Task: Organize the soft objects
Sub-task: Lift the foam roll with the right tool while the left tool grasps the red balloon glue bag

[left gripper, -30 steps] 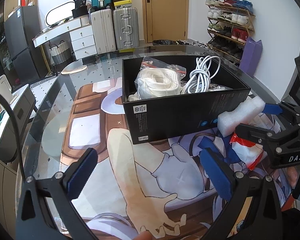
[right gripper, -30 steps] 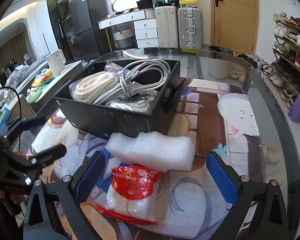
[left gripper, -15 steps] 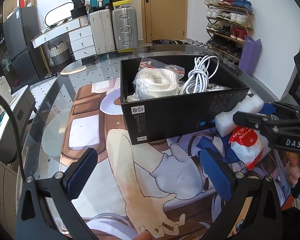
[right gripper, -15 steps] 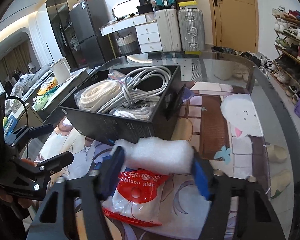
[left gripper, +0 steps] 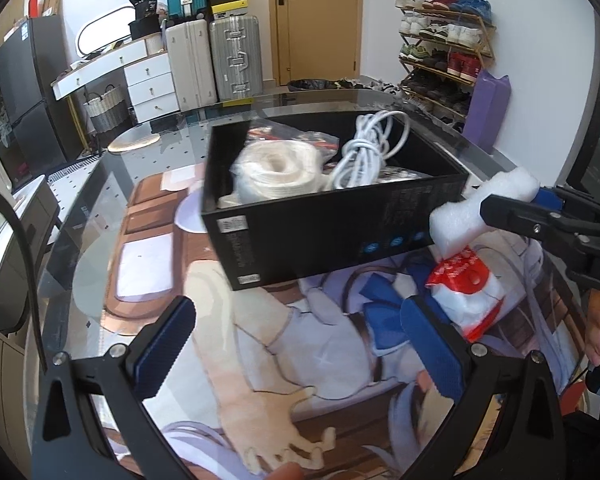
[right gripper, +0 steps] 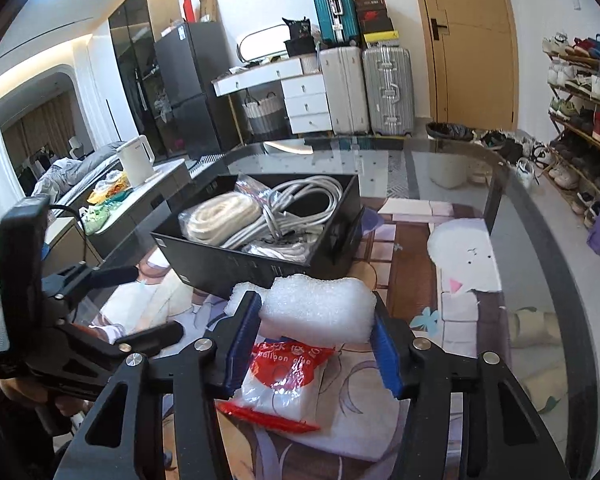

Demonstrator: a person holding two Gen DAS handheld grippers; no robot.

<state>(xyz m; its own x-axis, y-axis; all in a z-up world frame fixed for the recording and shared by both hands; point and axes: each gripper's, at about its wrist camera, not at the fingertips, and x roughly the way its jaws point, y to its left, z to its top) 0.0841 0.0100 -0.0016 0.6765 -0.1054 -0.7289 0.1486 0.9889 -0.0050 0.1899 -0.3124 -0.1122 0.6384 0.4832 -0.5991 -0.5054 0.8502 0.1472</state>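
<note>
1. The right tool (right gripper: 314, 354) is closing on the white foam block (right gripper: 318, 309), squeezing it.
2. The left tool (left gripper: 300, 348) is released and empty.
3. Lift the foam gently to the black box (right gripper: 260, 264) at 11 o'clock.

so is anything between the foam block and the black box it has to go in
Only the box's own near wall. The right tongs are closing on the foam block, which sits just short of the black box, no higher than its rim. The box is open-topped, though a rope coil and cables take up space inside.
</note>
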